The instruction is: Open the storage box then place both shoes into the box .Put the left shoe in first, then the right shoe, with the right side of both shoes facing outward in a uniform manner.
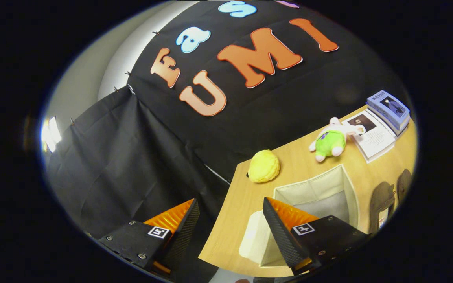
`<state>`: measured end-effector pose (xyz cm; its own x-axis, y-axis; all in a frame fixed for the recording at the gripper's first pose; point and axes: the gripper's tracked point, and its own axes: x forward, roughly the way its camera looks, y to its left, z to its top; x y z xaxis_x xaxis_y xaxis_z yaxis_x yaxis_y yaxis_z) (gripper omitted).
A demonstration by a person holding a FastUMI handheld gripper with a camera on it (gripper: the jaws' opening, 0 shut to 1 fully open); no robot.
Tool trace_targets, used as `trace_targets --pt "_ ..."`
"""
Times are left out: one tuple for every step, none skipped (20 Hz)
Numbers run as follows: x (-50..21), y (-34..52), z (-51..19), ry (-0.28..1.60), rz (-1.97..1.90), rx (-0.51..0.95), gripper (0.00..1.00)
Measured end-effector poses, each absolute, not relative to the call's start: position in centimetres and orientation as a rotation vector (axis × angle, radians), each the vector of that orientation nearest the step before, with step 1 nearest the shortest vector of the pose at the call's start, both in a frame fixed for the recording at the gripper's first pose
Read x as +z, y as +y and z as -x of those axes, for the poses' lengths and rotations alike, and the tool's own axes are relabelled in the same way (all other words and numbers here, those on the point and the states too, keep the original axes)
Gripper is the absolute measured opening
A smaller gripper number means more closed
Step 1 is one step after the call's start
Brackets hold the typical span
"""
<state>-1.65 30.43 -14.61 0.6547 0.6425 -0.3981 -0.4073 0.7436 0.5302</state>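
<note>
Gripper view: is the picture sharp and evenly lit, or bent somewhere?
Gripper view: fisheye bends the table edge; strong glare at a bright lamp; shoes dim and smeared; storage box sharp; gripper open, holding nothing.

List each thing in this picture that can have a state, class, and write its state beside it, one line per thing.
gripper: open, fingers apart, holding nothing.
storage box: open on top, upright on the table, nothing visible inside it.
shoes: side by side on the table beside the box, not yet in it.
plush toy: lying on the table.
yellow ball: resting near the table's corner.
books: closed, stacked.
</note>
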Motion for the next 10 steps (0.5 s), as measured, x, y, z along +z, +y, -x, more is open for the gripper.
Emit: trace_targets --pt "-14.6 29.4 1.2 0.597 -0.422 0.592 0.98" --pt "-14.6 28.4 0.7 0.588 -0.420 0.574 0.98" --pt "-14.6 27.5 0.4 0.579 -0.414 0.555 0.98" --pt "-14.6 26.4 0.0 0.572 -0.405 0.537 0.98" --pt "-14.6 25.4 -0.3 0.565 -0.395 0.519 0.98" --pt "-14.8 24.5 -0.6 0.557 -0.387 0.504 0.98" --pt "-14.7 23.6 -0.9 0.549 -0.378 0.492 0.98" --pt "-14.8 22.7 -1.1 0.542 -0.364 0.480 0.98" --pt "-15.0 21.8 -1.3 0.535 -0.343 0.468 0.98" --pt "-15.3 20.7 -1.4 0.530 -0.321 0.453 0.98"
